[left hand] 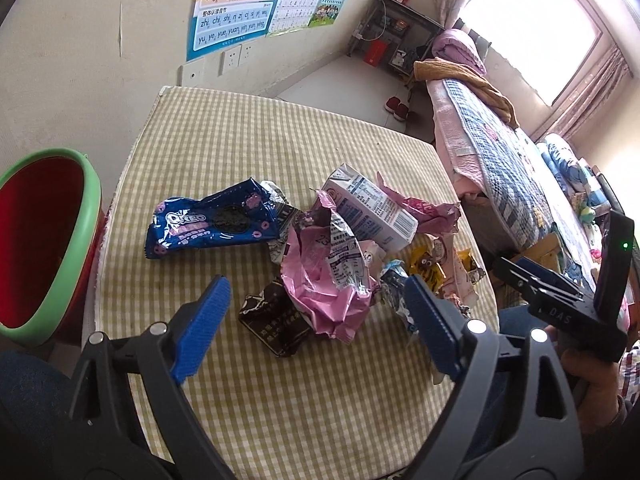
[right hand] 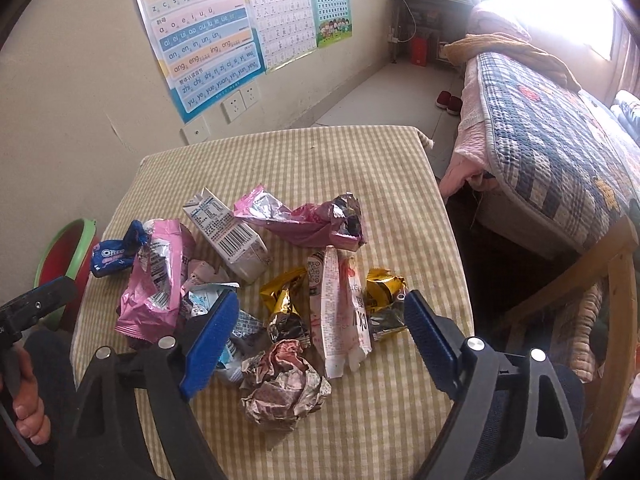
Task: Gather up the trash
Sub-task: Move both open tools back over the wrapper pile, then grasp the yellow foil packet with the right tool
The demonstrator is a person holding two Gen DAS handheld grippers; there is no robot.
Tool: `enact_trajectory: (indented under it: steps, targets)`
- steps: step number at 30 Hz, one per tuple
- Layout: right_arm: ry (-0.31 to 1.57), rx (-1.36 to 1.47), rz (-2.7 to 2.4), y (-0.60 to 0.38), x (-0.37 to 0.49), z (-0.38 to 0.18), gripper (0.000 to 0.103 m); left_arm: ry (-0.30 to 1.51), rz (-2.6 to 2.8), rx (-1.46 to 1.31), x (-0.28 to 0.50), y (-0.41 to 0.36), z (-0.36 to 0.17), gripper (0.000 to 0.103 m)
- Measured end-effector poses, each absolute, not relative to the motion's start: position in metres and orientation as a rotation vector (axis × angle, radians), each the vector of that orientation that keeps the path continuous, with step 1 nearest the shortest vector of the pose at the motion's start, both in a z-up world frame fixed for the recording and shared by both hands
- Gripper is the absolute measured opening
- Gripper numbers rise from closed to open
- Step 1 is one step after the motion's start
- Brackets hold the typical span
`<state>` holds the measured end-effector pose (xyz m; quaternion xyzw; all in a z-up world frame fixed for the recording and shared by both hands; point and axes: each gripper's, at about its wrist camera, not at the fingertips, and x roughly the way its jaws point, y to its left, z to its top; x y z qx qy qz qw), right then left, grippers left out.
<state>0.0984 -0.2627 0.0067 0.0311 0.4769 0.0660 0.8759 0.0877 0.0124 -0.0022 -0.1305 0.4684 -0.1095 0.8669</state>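
Note:
Snack trash lies heaped on the table's checked cloth (left hand: 240, 140). It includes a blue Oreo wrapper (left hand: 212, 222), a white milk carton (left hand: 372, 208), a crumpled pink bag (left hand: 332, 252) and a dark brown wrapper (left hand: 272, 320). My left gripper (left hand: 316, 300) hovers open just above the pink bag and the brown wrapper, touching nothing. In the right wrist view my right gripper (right hand: 322, 308) stands open over a long white-and-pink wrapper (right hand: 340, 312), a gold wrapper (right hand: 284, 300) and a crumpled foil ball (right hand: 284, 384); nothing is gripped. A red bin with a green rim (left hand: 48, 240) stands left of the table.
A bed with a checked quilt (left hand: 500, 168) runs along the table's right side, and a wooden chair (right hand: 600, 300) stands near its front right corner. The wall with posters (right hand: 200, 40) lies behind the table. A hand (right hand: 24, 400) holds the left gripper's handle.

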Motion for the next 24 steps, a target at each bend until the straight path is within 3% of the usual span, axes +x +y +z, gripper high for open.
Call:
enact_trajectory:
  steps: [16, 22, 24]
  targets:
    - [1.156, 0.081, 0.114, -0.27, 0.126, -0.048, 0.067, 1.06, -0.241, -0.266, 0.109, -0.001, -0.035, 0.084]
    - [1.198, 0.074, 0.106, -0.266, 0.132, -0.063, 0.048, 1.091, -0.243, -0.256, 0.117, -0.004, -0.047, 0.084]
    - [1.215, 0.08, 0.112, -0.267, 0.133, -0.067, 0.048, 1.097, -0.245, -0.253, 0.121, -0.005, -0.05, 0.084]
